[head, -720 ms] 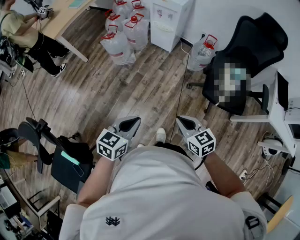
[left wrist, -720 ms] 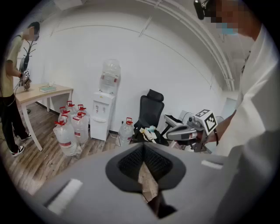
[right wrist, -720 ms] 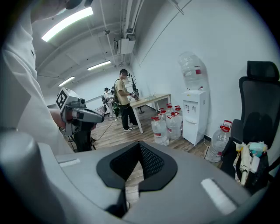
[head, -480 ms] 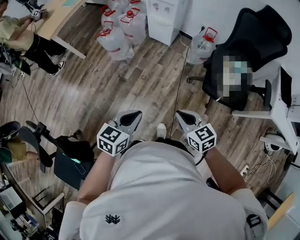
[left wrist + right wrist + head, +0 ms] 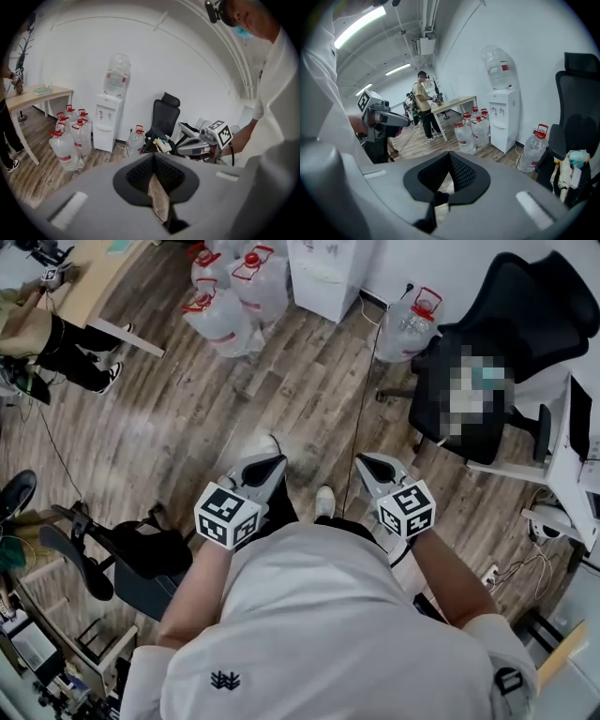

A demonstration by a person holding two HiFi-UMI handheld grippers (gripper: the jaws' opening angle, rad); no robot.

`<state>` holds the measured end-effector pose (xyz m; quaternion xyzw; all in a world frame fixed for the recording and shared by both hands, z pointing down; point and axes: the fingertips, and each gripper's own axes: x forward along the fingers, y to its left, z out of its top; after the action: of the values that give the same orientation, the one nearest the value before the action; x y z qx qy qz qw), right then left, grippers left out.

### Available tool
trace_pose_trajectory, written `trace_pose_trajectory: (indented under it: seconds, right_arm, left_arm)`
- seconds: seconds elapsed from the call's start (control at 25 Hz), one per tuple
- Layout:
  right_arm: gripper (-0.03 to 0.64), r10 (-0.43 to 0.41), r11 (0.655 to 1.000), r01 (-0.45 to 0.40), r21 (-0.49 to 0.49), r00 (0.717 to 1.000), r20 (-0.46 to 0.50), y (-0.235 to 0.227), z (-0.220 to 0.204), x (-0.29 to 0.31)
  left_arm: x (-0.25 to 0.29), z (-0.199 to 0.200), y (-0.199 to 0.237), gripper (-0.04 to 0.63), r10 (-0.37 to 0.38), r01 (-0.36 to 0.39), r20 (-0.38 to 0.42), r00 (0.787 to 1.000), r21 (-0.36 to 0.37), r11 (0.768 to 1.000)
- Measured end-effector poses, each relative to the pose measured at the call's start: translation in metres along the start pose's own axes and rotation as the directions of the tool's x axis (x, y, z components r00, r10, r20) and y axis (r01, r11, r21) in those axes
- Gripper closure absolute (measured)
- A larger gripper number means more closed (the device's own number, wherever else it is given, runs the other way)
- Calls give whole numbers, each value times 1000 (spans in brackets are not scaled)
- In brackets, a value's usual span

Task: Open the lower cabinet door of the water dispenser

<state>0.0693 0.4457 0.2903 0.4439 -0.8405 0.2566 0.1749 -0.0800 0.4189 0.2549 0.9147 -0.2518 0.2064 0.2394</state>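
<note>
**Both grippers closed and empty, dispenser way off by the wall**

Head view: the left gripper [image 5: 267, 465] and right gripper [image 5: 370, 465] are held out side by side over the brown wood-plank floor [image 5: 234, 399], both tipped downward. The white box-shaped water dispenser [image 5: 323, 273] stands at the floor's far edge against the wall, well apart from both. Clear plastic water jugs with red caps [image 5: 220, 306] sit just beside it.

Left gripper view: the black ribbed fingers [image 5: 140, 171] meet at the tips with nothing between them. The dispenser carries a big clear bottle [image 5: 116, 75] on top, and its lower cabinet door [image 5: 104, 139] looks closed.

Right gripper view: these fingers [image 5: 461, 176] are pressed together too, holding nothing. The dispenser shows beyond them by the wall, with a black office chair [image 5: 581, 117] off to the right.
</note>
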Motion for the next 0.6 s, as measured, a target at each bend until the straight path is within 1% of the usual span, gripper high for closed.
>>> trace_pose_trajectory:
  seconds: [0.08, 0.16, 0.24, 0.28, 0.36, 0.44, 0.6]
  right_arm:
    - [615, -16, 1000, 16, 4, 1000, -8, -10, 12, 21]
    - [610, -48, 999, 49, 14, 999, -19, -25, 26, 44]
    - [571, -87, 995, 88, 44, 996, -28, -39, 40, 67]
    - [566, -103, 993, 104, 61, 994, -32, -45, 47, 79]
    - [552, -126, 989, 129, 72, 991, -47, -55, 61, 102]
    - [551, -149, 986, 153, 59, 987, -66, -65, 74, 128]
    - [535, -207, 975, 214, 60, 973, -104, -88, 92, 178]
  left_arm:
    - [7, 9, 27, 543, -17, 17, 3, 1000, -2, 1000]
    - [18, 22, 57, 543, -38, 38, 6, 999, -6, 999]
    - [26, 39, 86, 543, -70, 70, 3, 998, -8, 997]
    - [30, 48, 100, 543, -89, 89, -1, 996, -3, 996]
    - [34, 65, 125, 543, -123, 123, -13, 992, 20, 992]
    - [39, 77, 153, 543, -152, 153, -34, 988, 50, 987]
    - [54, 91, 212, 543, -191, 202, -105, 976, 107, 974]
